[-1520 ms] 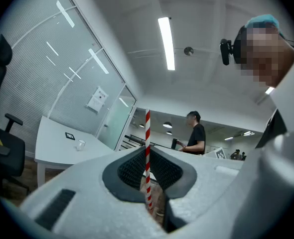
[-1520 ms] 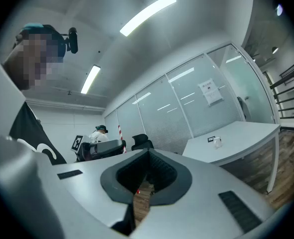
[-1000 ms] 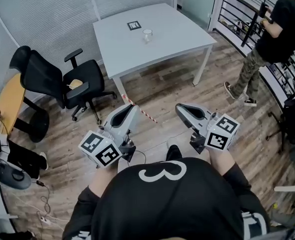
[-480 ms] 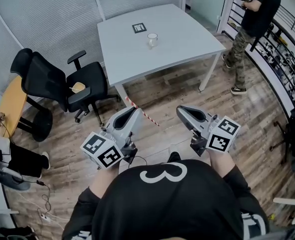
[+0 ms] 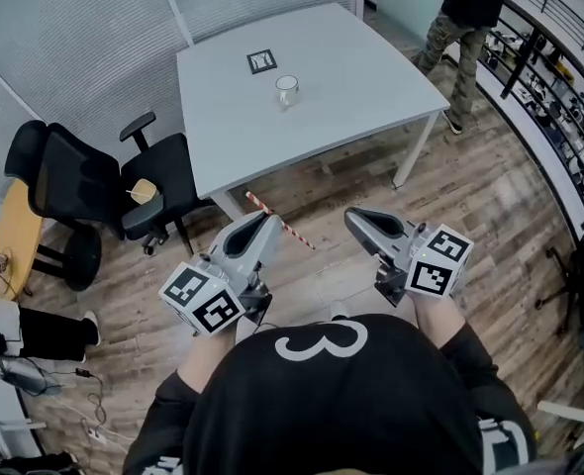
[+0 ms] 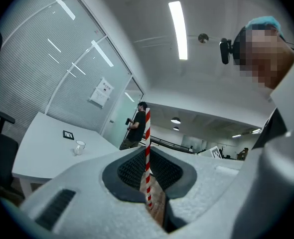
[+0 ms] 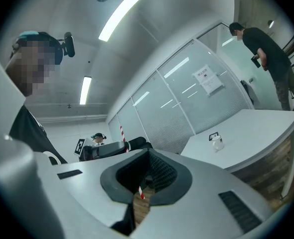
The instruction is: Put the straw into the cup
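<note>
With the right claw (image 5: 355,217) closed empty, a red-and-white striped straw (image 5: 294,234) is pinched in the left claw (image 5: 267,219), below a clear glass cup (image 5: 287,90) on the grey desk (image 5: 361,72).

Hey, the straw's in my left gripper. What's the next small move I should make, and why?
Probably carry the left gripper forward toward the table. Its jaws are shut on the striped straw, so the grip looks ready. But the cup stands on the tabletop well ahead of the gripper, too far away to insert anything yet.
</note>
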